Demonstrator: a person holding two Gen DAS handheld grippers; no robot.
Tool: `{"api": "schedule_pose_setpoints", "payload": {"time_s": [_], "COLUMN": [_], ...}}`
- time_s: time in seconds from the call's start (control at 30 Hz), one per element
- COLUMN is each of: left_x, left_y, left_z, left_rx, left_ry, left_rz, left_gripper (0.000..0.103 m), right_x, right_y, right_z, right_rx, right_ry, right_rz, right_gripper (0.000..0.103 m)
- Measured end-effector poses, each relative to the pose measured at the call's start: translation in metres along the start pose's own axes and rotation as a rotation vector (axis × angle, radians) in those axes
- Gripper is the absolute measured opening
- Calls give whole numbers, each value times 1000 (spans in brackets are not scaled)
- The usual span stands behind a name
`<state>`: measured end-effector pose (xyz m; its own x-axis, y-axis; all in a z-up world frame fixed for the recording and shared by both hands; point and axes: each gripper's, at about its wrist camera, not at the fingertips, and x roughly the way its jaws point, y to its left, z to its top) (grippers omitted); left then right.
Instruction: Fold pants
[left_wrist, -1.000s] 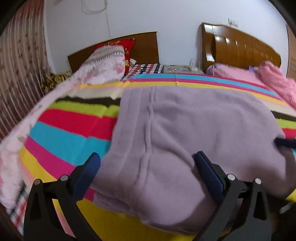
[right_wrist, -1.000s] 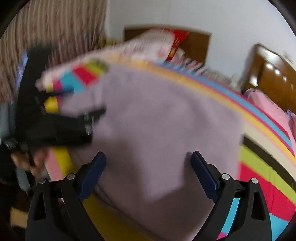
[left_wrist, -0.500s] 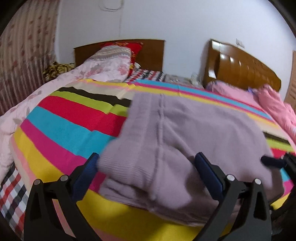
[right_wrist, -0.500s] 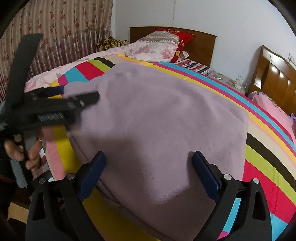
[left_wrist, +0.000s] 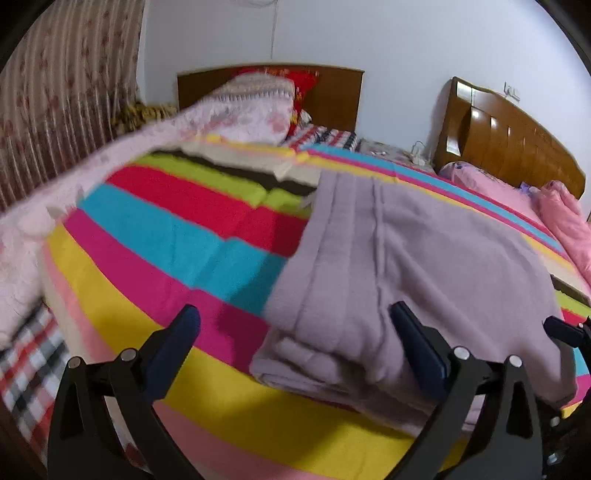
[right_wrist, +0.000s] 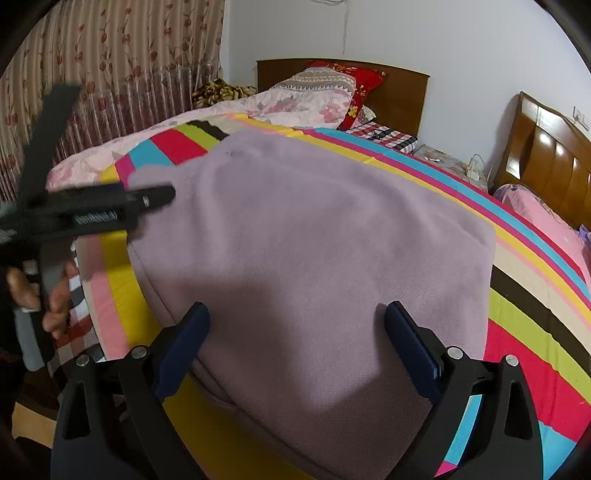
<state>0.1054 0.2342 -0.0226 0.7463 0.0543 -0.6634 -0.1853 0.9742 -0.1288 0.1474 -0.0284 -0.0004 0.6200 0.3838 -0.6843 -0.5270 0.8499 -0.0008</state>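
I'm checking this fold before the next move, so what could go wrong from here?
1. The pants lie near the bed's front edge; a push toward it might slide them off the striped blanket.
2. Stacked layers at the near left corner look uneven and may splay if nudged.
3. Both the left gripper and the right gripper are open and hold nothing, so a one-layer pinch could undo the fold.

Folded lilac pants (left_wrist: 406, 266) on striped bedspread (left_wrist: 177, 236), left gripper (left_wrist: 295, 332) spread wide above
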Motion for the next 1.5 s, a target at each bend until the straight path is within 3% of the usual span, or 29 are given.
{"api": "schedule_pose_setpoints", "payload": {"time_s": [0.07,0.23,0.5,0.7,0.8,0.9,0.93,1.07,1.2,1.33,1.5], "left_x": [2,1,2,0,-9,-46,-70,-130,-161,-157,-135], "left_y": [7,1,1,-1,-7,-26,-35,-53,-72,-102,-145], "left_z": [-3,-3,-5,-4,-1,0,0,1,-8,-28,-63], "left_rx": [-40,2,0,2,18,74,88,91,15,54,229], "left_ry": [10,-10,-15,-18,-20,-115,-196,-384,-452,-347,-229], "left_rz": [-31,9,12,17,57,160,163,112,139,20,10], "left_gripper": [102,102,102,102,102,102,102,102,102,102,102], "right_x": [-9,-28,-31,-57,-77,-110,-125,-165,-187,-180,-141], "right_y": [-7,-15,-12,-17,-22,-39,-47,-72,-80,-72,-55], "right_z": [-1,-18,-32,-45,-55,-61,-62,-63,-66,-77,-91], "right_rx": [42,56,9,29,38,101,138,250,349,365,312], "right_ry": [-13,-12,10,-56,-64,-150,-189,-318,-398,-336,-135], "right_rz": [-7,-36,-9,46,52,34,27,-26,-85,-119,-112], "right_gripper": [93,93,95,95,95,95,95,97,98,98,98]}}
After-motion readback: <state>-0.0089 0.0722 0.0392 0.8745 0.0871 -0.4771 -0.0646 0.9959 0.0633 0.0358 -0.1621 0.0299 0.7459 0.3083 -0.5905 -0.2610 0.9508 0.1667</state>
